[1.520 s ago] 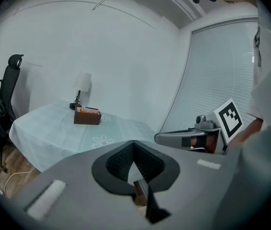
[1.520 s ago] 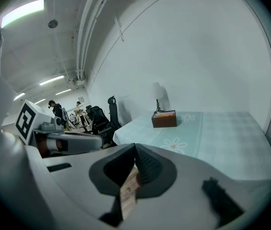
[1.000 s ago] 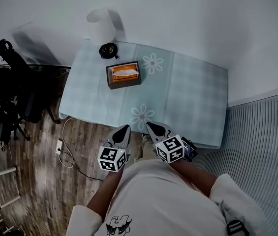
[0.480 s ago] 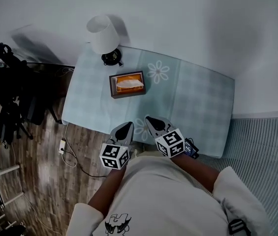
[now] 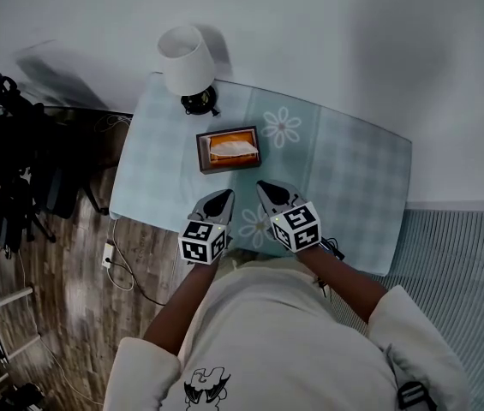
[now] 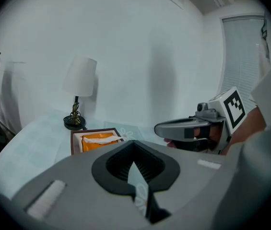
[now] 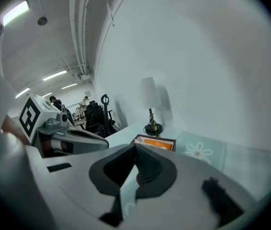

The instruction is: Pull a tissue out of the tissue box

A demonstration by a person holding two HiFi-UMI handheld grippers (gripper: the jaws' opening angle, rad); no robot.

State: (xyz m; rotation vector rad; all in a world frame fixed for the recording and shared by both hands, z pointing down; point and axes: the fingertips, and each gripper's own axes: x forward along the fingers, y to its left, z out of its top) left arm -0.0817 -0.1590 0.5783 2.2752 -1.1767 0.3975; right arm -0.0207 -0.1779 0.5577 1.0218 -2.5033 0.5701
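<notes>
My left claw point(image 5: 222, 198) and right claw point(image 5: 265, 188) are both pinched shut on nothing, and the tissue box point(image 5: 229, 150) sits on the worktop point(image 5: 353, 169) between them and the lamp point(image 5: 186, 62), its long side across my reach, seemingly a shade nearer the left claw.

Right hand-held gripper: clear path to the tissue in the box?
Probably yes: only tablecloth lies between the right hand-held gripper and the tissue box, tissue exposed on top. Jaws are shut, must open first.

The tissue box point(image 5: 224, 157) is orange and brown, the tablecloth point(image 5: 353, 169) pale-blue checked.
</notes>
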